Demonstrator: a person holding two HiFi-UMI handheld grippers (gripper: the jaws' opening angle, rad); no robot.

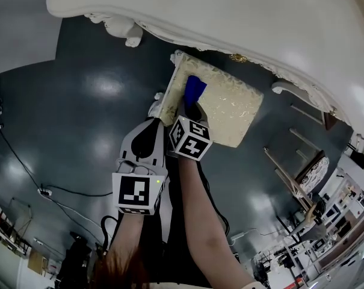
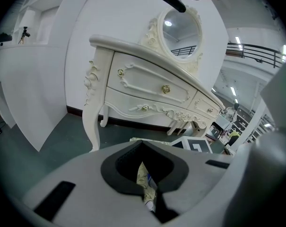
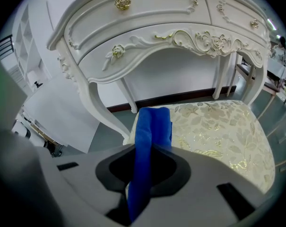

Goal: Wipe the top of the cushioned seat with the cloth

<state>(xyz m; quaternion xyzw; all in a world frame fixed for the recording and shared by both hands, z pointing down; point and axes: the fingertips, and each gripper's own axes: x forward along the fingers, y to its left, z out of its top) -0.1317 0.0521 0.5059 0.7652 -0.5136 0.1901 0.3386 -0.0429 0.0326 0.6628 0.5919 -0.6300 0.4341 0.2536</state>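
Of two grippers, the left gripper [image 1: 158, 121] [image 2: 150, 200] is held nearly closed, empty, beside the one cream gold-patterned cushioned seat [image 1: 233, 110] [image 3: 218, 131], on whose top the one folded blue cloth [image 1: 195, 89] [image 3: 150, 126] is laid, clamped in the right gripper [image 1: 192, 109] [image 3: 138, 206].

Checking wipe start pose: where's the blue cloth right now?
The blue cloth is clamped in the right gripper. In the head view it sits near the left edge of the cushioned seat top, just in front of the white dressing table.
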